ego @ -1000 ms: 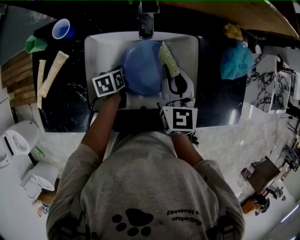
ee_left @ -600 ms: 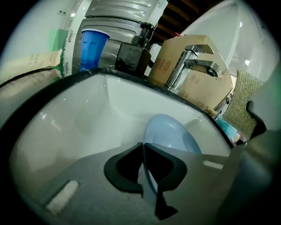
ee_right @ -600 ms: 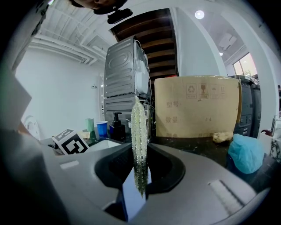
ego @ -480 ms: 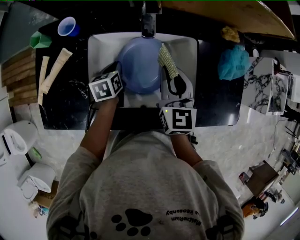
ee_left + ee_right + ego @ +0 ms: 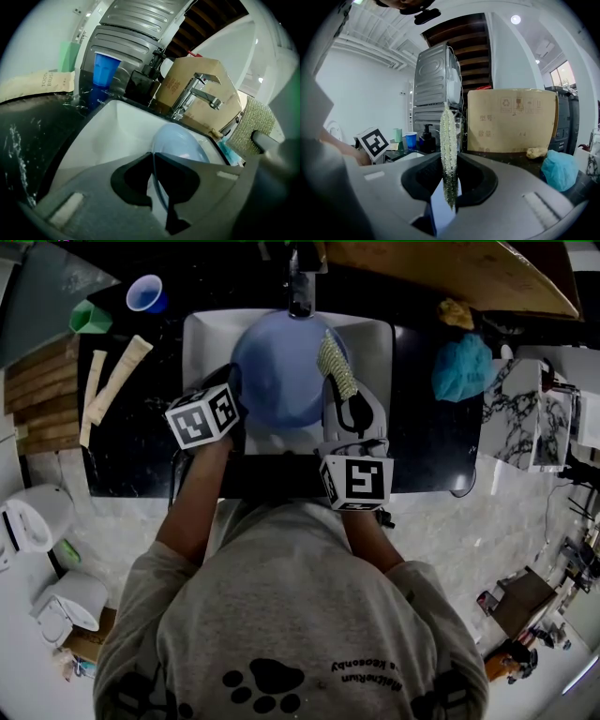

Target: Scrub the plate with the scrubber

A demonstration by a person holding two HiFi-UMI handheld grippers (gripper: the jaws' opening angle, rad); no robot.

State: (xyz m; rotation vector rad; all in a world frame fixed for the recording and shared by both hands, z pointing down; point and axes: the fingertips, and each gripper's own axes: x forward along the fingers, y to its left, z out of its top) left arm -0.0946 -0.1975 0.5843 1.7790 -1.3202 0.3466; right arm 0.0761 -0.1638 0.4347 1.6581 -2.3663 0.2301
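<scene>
I find the black counter (image 5: 141, 456) filling the upper half of the head view, with the white sink (image 5: 211, 338) set into it at 12 o'clock from the person. The blue plate (image 5: 277, 371) sits inside the basin, tilted up on its edge, with its far rim just under the faucet (image 5: 300, 287).

The left gripper (image 5: 232, 382) comes in from 7 o'clock. Its jaws are drawn narrow and clamp the plate's thin rim at about 8 o'clock, and the left gripper view shows that rim running straight through the gap. The right gripper (image 5: 337, 390) comes in from 5 o'clock. Its jaws are pinched on the lower end of the scrubber (image 5: 336, 364), a yellow-green mesh pad that stands upright between them in the right gripper view. From the head view the scrubber lies along the plate's 3 o'clock rim; I cannot confirm contact with the plate.

A teal cloth (image 5: 462, 367) lies on the counter at 2 o'clock from the sink. A blue cup (image 5: 147, 293) and a green cup (image 5: 90, 317) stand at 10 o'clock
</scene>
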